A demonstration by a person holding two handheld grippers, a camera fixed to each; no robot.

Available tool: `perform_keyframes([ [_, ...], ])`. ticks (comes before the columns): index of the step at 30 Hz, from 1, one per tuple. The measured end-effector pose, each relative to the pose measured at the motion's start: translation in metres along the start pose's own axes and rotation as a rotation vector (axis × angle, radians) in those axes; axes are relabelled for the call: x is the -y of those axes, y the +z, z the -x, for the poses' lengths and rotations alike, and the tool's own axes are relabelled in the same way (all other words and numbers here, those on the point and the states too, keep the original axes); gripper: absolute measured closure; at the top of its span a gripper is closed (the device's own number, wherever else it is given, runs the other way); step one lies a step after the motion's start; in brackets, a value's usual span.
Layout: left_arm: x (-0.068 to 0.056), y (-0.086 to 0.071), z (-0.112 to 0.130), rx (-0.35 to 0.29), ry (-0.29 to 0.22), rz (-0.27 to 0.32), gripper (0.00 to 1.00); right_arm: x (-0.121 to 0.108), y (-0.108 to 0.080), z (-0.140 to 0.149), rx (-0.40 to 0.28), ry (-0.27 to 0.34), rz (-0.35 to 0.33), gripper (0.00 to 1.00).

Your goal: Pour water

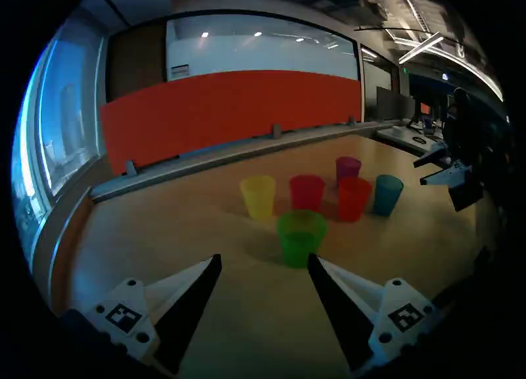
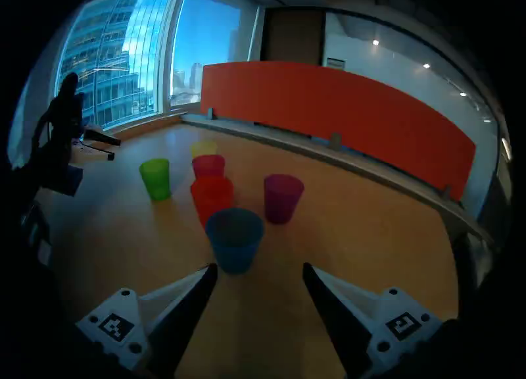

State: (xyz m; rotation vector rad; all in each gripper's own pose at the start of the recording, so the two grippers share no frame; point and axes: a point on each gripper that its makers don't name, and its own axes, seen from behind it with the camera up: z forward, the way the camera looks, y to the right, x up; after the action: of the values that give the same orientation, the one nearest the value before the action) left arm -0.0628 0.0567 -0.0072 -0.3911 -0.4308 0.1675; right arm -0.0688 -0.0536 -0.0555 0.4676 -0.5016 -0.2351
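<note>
Left gripper (image 1: 263, 257): jaws spread wide, nothing between them, touching nothing. They hover over the bench (image 1: 164, 247), aimed at the green cup (image 1: 301, 237), which stands upright just beyond the tips and slightly right of centre.

Right gripper (image 2: 258, 266): jaws likewise released and empty. The blue cup (image 2: 235, 239) stands upright just past its tips, slightly left of centre.

Handling, as I judge it:
- The cups look like thin, translucent plastic tumblers, so light and a bit springy in the wall. A hard squeeze would likely buckle one.
- The sides are smooth and taper toward the base, so a cup could slide down out of a loose grip.
- I would take a cup across the middle of the wall or a little above it, jaws level, with moderate pressure.
- I cannot tell whether any cup holds water. A filled one would be heavier and would slosh.

Farther out, the other four cups stand upright in a loose cluster, close to one another:
- orange-red cup (image 2: 212, 198), directly behind the blue one
- purple cup (image 2: 283, 198), to its right
- red cup (image 2: 208, 164) and yellow cup (image 2: 204, 147), farther back

Beyond the cups, a long orange partition (image 1: 230, 112) runs along the far edge of the bench. Tall windows (image 2: 118, 56) stand off to one side.
</note>
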Motion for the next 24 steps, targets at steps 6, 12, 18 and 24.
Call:
perform_keyframes([
  [6,0.022,-0.014,-0.021,-0.101,-0.024,-0.11,0.02,-0.015,-0.009,-0.018,-0.084,0.011,0.089,0.0],
  [12,0.035,-0.028,-0.04,-0.193,-0.045,-0.195,0.03,-0.032,-0.016,-0.043,-0.181,0.047,0.187,0.0],
  [18,0.04,-0.041,-0.058,-0.271,-0.066,-0.243,0.03,-0.051,-0.022,-0.066,-0.275,0.09,0.276,0.0],
  [24,0.046,-0.051,-0.075,-0.336,-0.07,-0.288,0.03,-0.067,-0.029,-0.085,-0.356,0.138,0.344,0.0],
])
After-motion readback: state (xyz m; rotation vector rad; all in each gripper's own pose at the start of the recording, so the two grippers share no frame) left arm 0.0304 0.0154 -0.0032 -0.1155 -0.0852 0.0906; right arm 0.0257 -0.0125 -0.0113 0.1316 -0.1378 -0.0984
